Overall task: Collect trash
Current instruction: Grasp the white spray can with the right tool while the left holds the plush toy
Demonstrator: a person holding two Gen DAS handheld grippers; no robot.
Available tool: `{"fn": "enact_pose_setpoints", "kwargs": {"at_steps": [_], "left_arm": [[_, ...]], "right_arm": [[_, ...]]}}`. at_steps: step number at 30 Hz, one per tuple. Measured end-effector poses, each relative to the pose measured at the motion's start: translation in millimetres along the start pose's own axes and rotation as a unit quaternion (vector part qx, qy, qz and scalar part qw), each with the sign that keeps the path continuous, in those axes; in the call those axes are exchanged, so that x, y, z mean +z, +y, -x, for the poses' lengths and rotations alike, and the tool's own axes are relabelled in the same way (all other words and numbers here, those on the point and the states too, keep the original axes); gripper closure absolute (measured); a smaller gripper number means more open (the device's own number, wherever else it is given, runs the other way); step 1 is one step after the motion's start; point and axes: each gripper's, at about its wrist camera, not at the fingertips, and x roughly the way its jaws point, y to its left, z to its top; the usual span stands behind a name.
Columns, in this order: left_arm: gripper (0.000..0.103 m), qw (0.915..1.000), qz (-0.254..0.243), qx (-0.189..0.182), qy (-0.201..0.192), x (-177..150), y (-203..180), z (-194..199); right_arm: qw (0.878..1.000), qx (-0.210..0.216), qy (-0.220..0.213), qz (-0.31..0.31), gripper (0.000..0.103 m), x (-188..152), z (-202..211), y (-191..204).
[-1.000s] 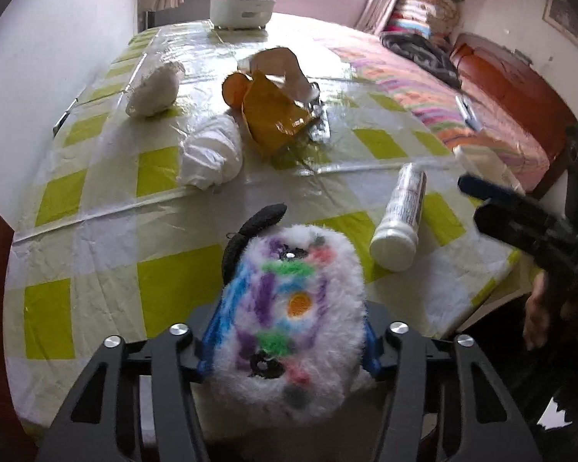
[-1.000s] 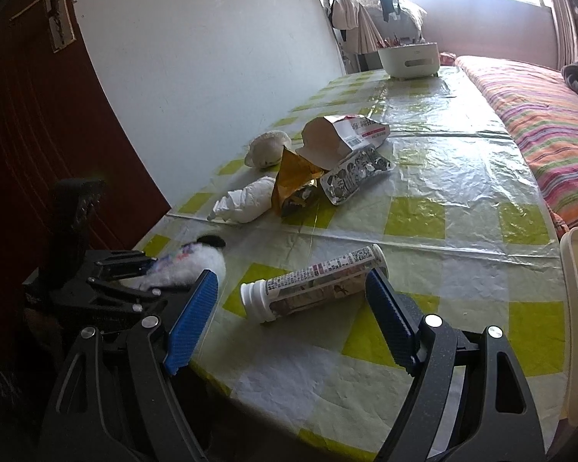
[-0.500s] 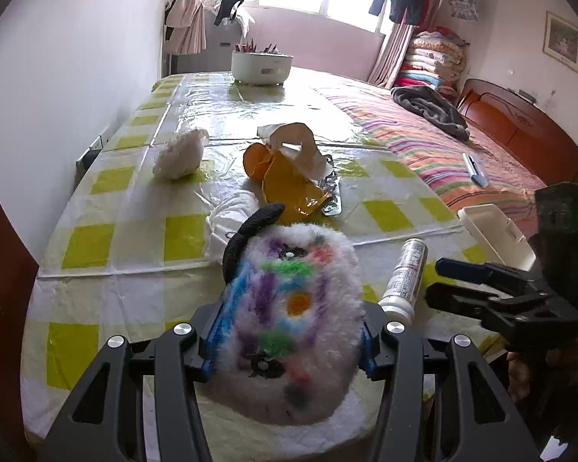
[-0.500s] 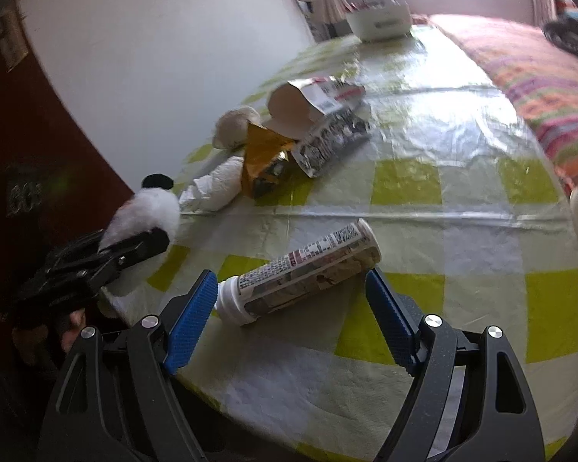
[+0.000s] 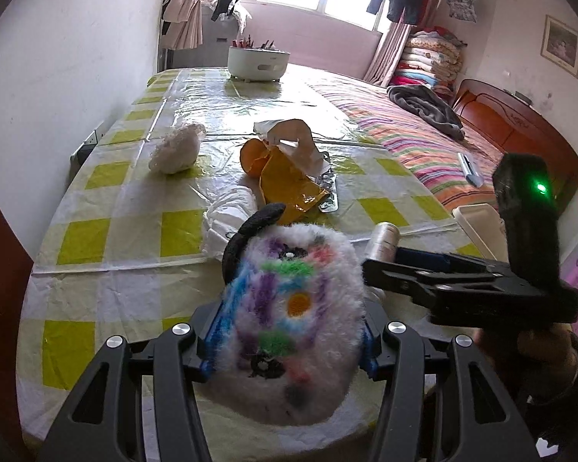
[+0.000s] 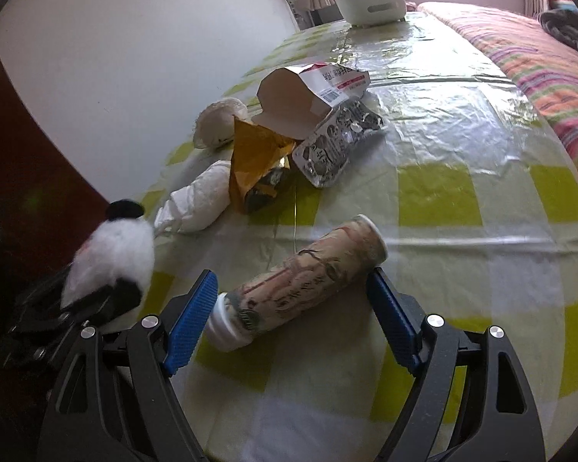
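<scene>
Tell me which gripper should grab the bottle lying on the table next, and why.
Right. The right gripper is open with its blue pads on either side of the bottle, while the left gripper is shut on a fluffy toy.

My two grippers, the left gripper (image 5: pixel 289 342) and the right gripper (image 6: pixel 293 327), are black skeletal frames with round silver screws and ribbed blue pads (image 6: pixel 190 329), the right one's housing showing a green light beside my dark sleeve (image 5: pixel 558 404).
</scene>
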Motion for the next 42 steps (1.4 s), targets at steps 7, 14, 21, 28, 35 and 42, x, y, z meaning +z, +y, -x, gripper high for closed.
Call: {"fn": "enact_pose_setpoints", "kwargs": {"at_steps": [7, 14, 21, 28, 35, 42], "left_arm": [[0.049, 1.0000, 0.008, -0.003, 0.001, -1.3, 5.6, 3.1], [0.049, 0.9998, 0.020, -0.004, -0.001, -2.8, 14.2, 6.9], [0.049, 0.9997, 0.024, -0.002, 0.000, -5.3, 15.3, 8.2], [0.048, 0.9996, 0.028, -0.001, 0.003, -6.1, 16.7, 6.6], [0.048, 0.9991, 0.039, -0.007, -0.011, -6.0, 16.4, 6.7], [0.050, 0.9986, 0.036, -0.025, -0.029, -3.8, 3.7, 4.6]], "right_arm": [[0.999, -0.031, -0.006, 0.022, 0.025, 15.4, -18.9, 10.6], [0.998, -0.034, 0.001, 0.057, 0.035, 25.3, -36.8, 26.0], [0.996, -0.006, 0.023, 0.088, 0.058, 29.2, -48.3, 43.7], [0.991, 0.019, 0.039, 0.130, 0.074, 14.7, -47.3, 60.6], [0.994, 0.033, 0.033, 0.103, 0.075, 6.0, -26.1, 31.0], [0.998, 0.043, -0.005, 0.053, 0.075, 9.6, 7.7, -7.0]]}}
